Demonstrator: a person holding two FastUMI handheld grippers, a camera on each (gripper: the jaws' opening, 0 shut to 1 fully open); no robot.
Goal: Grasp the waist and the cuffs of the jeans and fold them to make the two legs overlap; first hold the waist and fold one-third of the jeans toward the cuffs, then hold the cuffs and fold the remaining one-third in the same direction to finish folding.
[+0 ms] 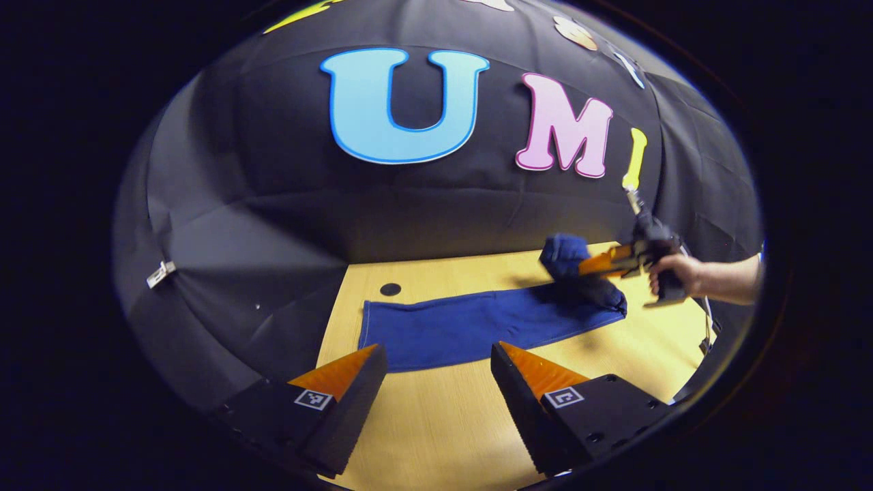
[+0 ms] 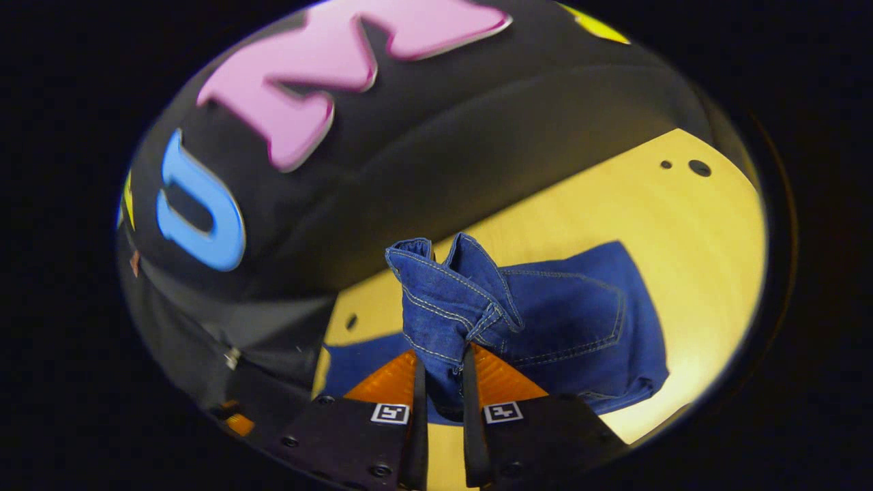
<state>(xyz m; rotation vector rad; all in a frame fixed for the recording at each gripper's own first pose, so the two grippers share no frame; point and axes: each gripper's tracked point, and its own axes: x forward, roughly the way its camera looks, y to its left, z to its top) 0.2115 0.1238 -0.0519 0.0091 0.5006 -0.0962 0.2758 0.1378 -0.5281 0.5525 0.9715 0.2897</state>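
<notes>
Blue jeans [image 1: 470, 326] lie stretched across the wooden table [image 1: 436, 423], legs overlapped, cuffs at the left end. In the left gripper view, my left gripper [image 1: 436, 358] hovers open just in front of the jeans near the cuff end, nothing between its fingers. At the far right of that view a hand holds my right gripper [image 1: 580, 267], shut on the lifted waist [image 1: 563, 254]. In the right gripper view, my right gripper [image 2: 442, 368] pinches the waistband [image 2: 447, 293], which stands bunched above the fingers, with a back pocket [image 2: 573, 314] visible beyond it.
A dark round hole [image 1: 390, 289] sits in the table top behind the cuffs; two holes [image 2: 699, 167] show far off in the right gripper view. The black cloth wall [image 1: 273, 225] rises right behind the table's far edge. Bare wood [image 2: 709, 273] lies beside the jeans.
</notes>
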